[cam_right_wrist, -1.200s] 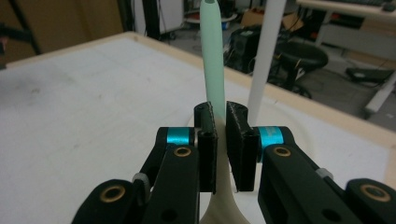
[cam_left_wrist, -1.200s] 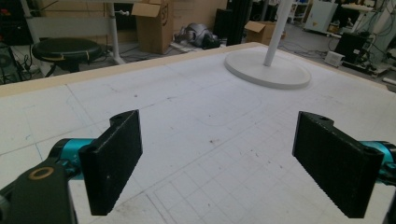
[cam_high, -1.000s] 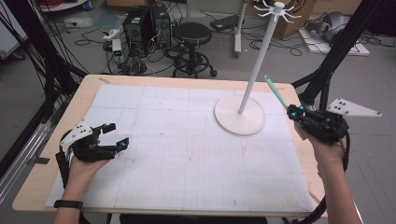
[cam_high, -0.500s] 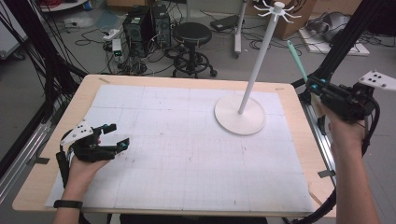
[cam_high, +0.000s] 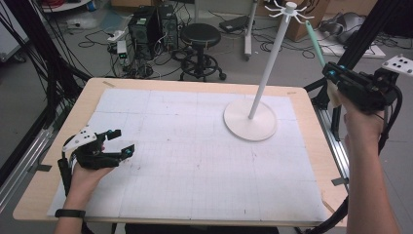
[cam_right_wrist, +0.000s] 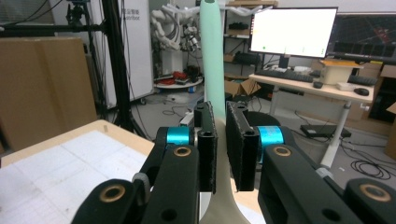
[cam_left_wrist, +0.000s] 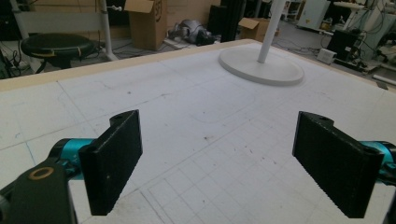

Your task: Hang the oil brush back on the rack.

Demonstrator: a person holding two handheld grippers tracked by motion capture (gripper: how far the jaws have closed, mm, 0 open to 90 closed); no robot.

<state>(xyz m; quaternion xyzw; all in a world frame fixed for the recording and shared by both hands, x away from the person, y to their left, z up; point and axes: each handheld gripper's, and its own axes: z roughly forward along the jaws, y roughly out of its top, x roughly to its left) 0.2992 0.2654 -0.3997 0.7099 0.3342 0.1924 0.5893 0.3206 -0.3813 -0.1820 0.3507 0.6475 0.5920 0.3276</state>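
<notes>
- High view: right gripper (cam_high: 330, 73) was held up off the table's (cam_high: 160, 83) right edge, jaws clamped on a pale green utensil handle (cam_high: 315, 43). The handle stuck up and away, its tip near the hooks of the white stand (cam_high: 263, 87).
- High view: left gripper (cam_high: 122, 142) rested on the white mat (cam_high: 195, 161) at the near left, jaws apart, nothing between them.
- Left gripper view: the pads (cam_left_wrist: 114, 158) stood wide apart over bare mat; the stand's round base (cam_left_wrist: 261, 69) sat well ahead, not touched.
- Right gripper view: the pads (cam_right_wrist: 206, 144) were pressed on the utensil handle (cam_right_wrist: 214, 70) from both sides; the handle rose upright between them. What the handle's lower end carries is cropped, so I cannot tell.
</notes>
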